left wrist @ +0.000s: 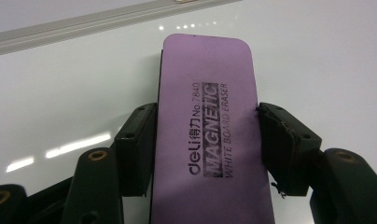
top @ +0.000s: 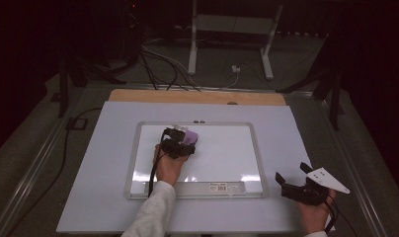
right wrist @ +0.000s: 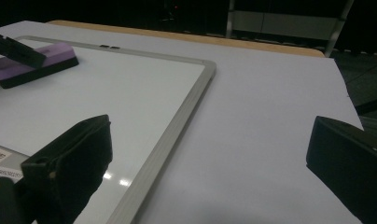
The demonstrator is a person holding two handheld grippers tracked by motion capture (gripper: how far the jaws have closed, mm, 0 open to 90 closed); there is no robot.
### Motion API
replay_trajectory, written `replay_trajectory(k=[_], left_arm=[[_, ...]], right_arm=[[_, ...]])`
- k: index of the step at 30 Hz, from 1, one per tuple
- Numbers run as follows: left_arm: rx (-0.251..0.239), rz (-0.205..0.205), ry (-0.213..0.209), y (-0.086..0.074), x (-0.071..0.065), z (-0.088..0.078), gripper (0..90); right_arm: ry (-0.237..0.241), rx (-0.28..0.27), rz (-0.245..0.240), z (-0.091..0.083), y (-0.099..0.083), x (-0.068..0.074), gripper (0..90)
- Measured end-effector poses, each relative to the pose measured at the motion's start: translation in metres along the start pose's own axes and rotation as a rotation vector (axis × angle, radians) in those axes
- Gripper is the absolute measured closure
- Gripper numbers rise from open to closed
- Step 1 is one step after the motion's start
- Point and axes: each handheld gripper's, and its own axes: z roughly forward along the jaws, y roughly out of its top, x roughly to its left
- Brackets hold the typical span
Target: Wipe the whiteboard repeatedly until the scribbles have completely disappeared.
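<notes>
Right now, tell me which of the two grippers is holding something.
The left gripper, over the whiteboard: its jaws clamp the purple eraser. The right gripper stands open off the board with nothing between its jaws.

There is one purple eraser (left wrist: 207, 135) and one whiteboard (top: 247, 148). Two grippers are in view, the left gripper (top: 179, 142) and the right gripper (top: 292, 180).

A wooden table edge (top: 197, 97) lies beyond the left gripper (top: 180, 139); farther off stand white metal frame legs (top: 192, 44) and floor cables (top: 158, 61).
</notes>
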Motion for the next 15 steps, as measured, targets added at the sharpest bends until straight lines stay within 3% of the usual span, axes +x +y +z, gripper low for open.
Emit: replay_trajectory(k=[3,15], left_arm=[[0.006,-0.002,0.018,-0.001,0.009,-0.004,41.9],[-0.073,0.016,-0.064,0.0,0.013,-0.027,42.0]], right_arm=[[0.0,0.0,-0.002,0.0,0.0,0.0,0.7],[0.001,-0.001,-0.004,0.0,0.0,0.001,0.6]])
